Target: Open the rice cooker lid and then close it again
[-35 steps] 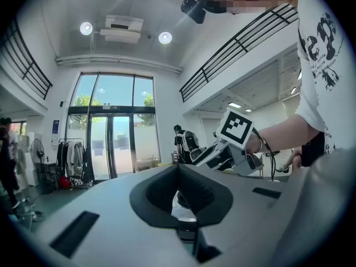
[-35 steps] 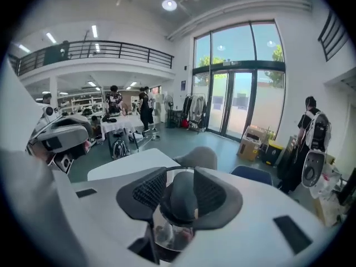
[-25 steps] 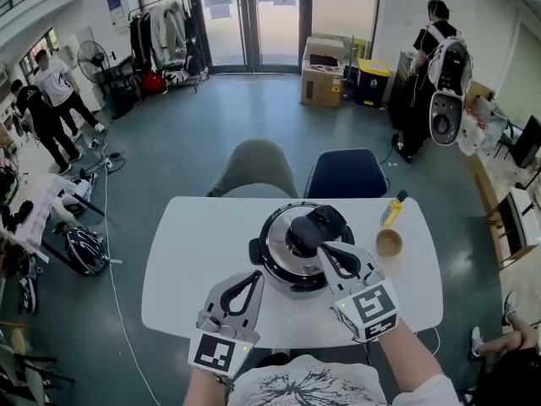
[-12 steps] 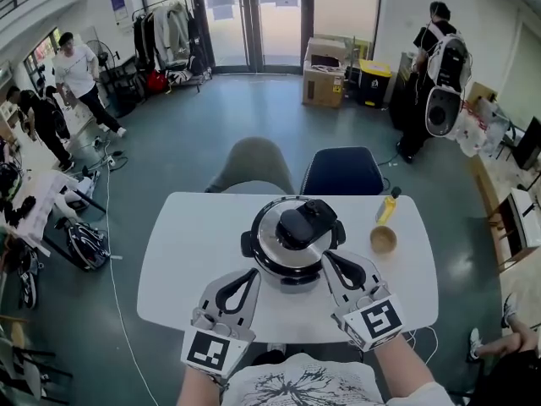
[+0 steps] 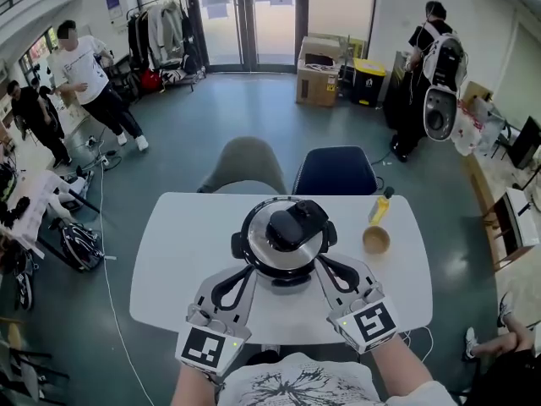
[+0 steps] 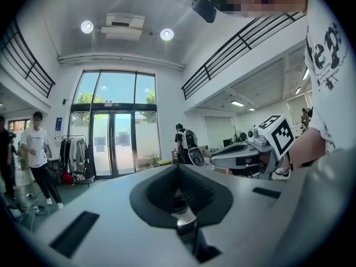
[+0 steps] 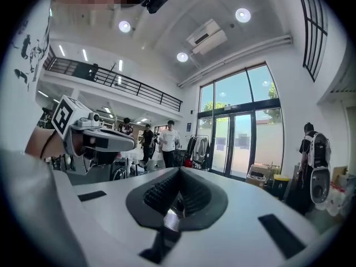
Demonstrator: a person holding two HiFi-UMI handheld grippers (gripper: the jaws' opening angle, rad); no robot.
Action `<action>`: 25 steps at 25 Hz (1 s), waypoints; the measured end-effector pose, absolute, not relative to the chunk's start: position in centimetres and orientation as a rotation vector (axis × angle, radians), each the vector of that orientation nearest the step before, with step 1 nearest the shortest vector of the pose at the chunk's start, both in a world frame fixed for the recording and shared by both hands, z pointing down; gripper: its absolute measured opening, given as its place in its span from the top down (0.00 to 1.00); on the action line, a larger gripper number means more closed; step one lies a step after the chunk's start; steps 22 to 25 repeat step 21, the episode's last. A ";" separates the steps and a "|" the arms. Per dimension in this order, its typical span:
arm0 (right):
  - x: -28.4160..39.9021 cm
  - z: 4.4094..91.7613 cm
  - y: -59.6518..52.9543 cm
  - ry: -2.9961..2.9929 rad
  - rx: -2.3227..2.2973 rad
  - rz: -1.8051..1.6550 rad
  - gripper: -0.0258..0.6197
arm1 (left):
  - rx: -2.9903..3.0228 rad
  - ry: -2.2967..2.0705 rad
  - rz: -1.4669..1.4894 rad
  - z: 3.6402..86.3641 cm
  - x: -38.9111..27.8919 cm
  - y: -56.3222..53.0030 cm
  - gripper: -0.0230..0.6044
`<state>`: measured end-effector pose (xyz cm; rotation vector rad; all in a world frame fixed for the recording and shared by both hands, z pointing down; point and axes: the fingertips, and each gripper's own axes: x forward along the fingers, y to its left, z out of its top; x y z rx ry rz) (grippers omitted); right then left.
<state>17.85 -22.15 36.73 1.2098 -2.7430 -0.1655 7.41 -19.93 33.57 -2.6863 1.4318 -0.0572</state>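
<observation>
The rice cooker (image 5: 283, 237) sits mid-tabletop (image 5: 177, 260), lid down. Just beside it are the left gripper (image 5: 252, 271) at its 7 o'clock and the right gripper (image 5: 319, 263) at its 5 o'clock. Both have jaws pressed together on nothing. A bowl (image 5: 375, 239) stands at the cooker's 3 o'clock.

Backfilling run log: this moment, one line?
rice cooker: on table, lid closed | left gripper: shut, empty | right gripper: shut, empty | both by cooker front
</observation>
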 end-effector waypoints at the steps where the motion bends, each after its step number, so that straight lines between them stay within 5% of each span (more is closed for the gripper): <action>1: 17.9 36.8 -22.2 -2.742 1.211 -0.161 0.94 | -2.688 1.433 -0.056 33.6 7.5 -20.1 0.94; 25: 18.6 39.0 -25.3 -2.703 1.305 -0.111 0.94 | -2.684 1.483 -0.038 35.4 6.9 -22.9 0.94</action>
